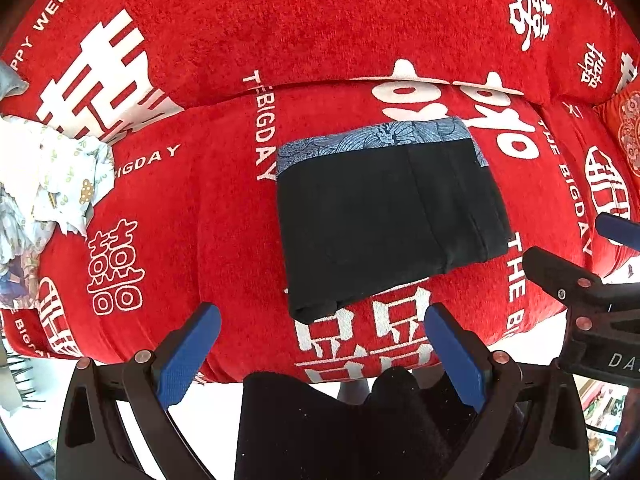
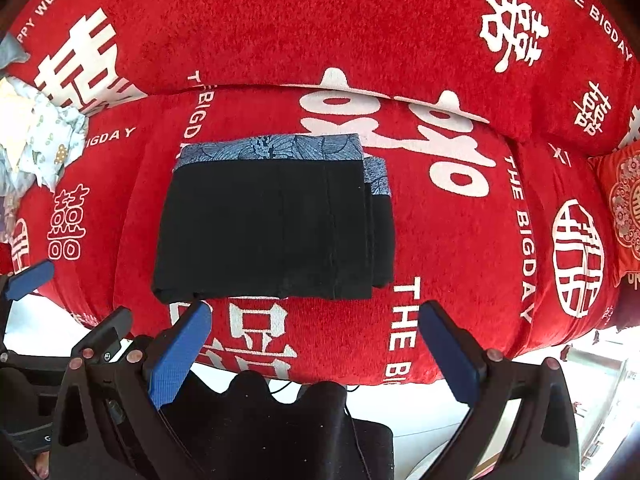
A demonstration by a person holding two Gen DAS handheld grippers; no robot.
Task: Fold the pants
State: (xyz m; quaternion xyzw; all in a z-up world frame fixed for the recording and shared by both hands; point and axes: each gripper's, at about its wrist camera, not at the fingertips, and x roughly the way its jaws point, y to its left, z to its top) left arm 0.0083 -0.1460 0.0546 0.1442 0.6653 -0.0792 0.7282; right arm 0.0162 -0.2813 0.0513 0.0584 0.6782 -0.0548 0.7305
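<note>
The black pants [image 1: 384, 216] lie folded into a compact rectangle on the red sofa seat, with a blue patterned waistband [image 1: 376, 140] along the far edge. They also show in the right wrist view [image 2: 272, 228]. My left gripper [image 1: 322, 316] is open and empty, just short of the fold's near edge. My right gripper [image 2: 316, 312] is open and empty, close to the near edge of the pants. The right gripper also shows at the right edge of the left wrist view [image 1: 576, 240].
The red sofa cover [image 2: 460, 240] has white lettering and its backrest [image 2: 320, 20] rises behind. A crumpled pale printed cloth [image 1: 48, 184] lies on the seat at the left. A red patterned cushion [image 2: 624, 208] sits at the right. White floor [image 2: 424, 408] lies below the seat's front edge.
</note>
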